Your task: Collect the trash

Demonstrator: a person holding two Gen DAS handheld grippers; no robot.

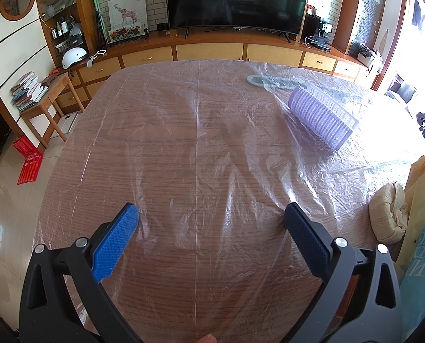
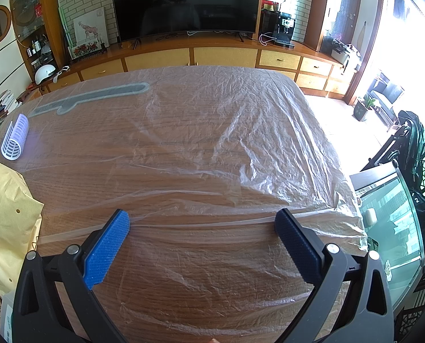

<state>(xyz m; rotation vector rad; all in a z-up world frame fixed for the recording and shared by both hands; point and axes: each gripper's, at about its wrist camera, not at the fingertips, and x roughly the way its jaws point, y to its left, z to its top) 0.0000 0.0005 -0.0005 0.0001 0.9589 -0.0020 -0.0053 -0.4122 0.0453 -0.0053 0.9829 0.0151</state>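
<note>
lilac roller (image 1: 322, 115) x1, paper bag (image 2: 6, 217) x1 on table (image 1: 166, 154); l gripper (image 1: 211, 220) & r gripper (image 2: 202, 225) fingers wide, empty.

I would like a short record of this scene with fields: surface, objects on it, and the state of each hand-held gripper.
surface: wooden table under a clear plastic sheet
objects: lilac hair roller; grey flat item under the sheet; crumpled beige wad; yellow paper bag
left hand-held gripper: open, empty, above the table
right hand-held gripper: open, empty, near the sheet's edge
</note>
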